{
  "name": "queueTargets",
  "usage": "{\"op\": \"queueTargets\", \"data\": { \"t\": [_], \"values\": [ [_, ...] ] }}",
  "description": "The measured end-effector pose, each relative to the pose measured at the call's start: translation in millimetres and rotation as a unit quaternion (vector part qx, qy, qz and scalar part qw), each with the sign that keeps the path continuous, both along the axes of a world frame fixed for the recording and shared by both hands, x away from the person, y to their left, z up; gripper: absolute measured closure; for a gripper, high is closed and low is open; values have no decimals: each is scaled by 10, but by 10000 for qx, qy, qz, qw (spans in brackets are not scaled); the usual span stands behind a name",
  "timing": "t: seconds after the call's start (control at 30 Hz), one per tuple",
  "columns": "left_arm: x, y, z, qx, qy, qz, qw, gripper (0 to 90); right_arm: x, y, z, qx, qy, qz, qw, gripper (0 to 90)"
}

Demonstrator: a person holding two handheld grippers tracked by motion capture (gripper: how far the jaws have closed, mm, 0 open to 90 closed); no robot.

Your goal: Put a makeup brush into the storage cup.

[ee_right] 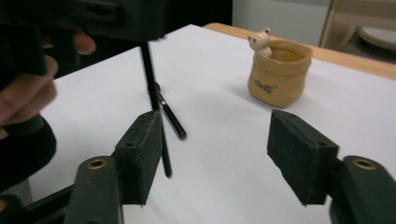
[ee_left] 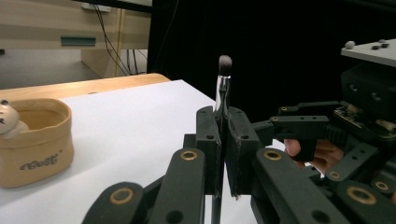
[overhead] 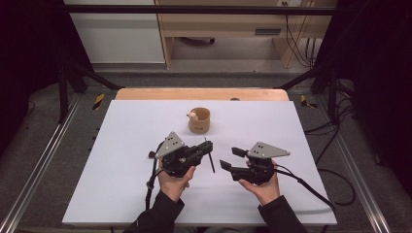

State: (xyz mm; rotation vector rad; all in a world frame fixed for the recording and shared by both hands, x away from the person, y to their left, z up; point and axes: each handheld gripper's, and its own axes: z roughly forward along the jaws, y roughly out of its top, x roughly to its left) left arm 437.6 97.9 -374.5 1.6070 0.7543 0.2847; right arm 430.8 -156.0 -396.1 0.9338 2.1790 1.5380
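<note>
White sheet covers the table in the high view, and we see both hands coming in from the bottom edge. Left gripper sits left of centre, jaws clenched on a thin black makeup brush that sticks out below the jaw tips over the sheet. Right gripper is just beside it to the right, jaws parted with nothing between them. We note a tan fabric pot with a small bear figure on its rim, farther back on the sheet, apart from both grippers. In the left gripper view, the two black jaws press flat on the brush handle, brush upright, its dark bristle tuft above the jaw tips and the handle running down between them. Tan pot stands at the left on the sheet, well off the jaws. Right gripper shows at the right, close to the brush but not touching it as far as we can tell. In the right gripper view, own jaws stand wide apart, released, bare sheet between the pads. Brush handle hangs down from the left gripper at upper left, just beside the left-hand jaw; contact unclear. Its shadow lies on the sheet. Tan pot sits beyond, upright.
</note>
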Motion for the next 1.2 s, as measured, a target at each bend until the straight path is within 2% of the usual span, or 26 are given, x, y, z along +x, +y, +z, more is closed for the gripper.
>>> {"op": "queueTargets", "data": {
  "t": [0.07,0.1,0.17,0.43,0.6,0.83,1.2],
  "values": [
    [7,15,10,50,-21,13,10000,849,28,-30,-24,-43,91,-88,9999,324],
    [11,24,16,76,-48,30,10000,849,47,-57,-42,-79,121,-153,9998,281],
    [21,37,29,95,-55,46,9999,849,53,-64,-47,-94,145,-189,9997,267],
    [80,86,100,221,-79,85,9997,848,72,-159,-73,-261,150,-434,9986,172],
    [137,132,177,338,-112,127,9993,848,65,-214,-82,-336,135,-555,9978,139],
    [221,170,281,376,-173,229,9989,848,50,-317,-110,-416,61,-669,9969,121],
    [372,202,358,480,-230,353,9980,849,17,-470,-134,-348,36,-913,9952,82]
  ]
}}
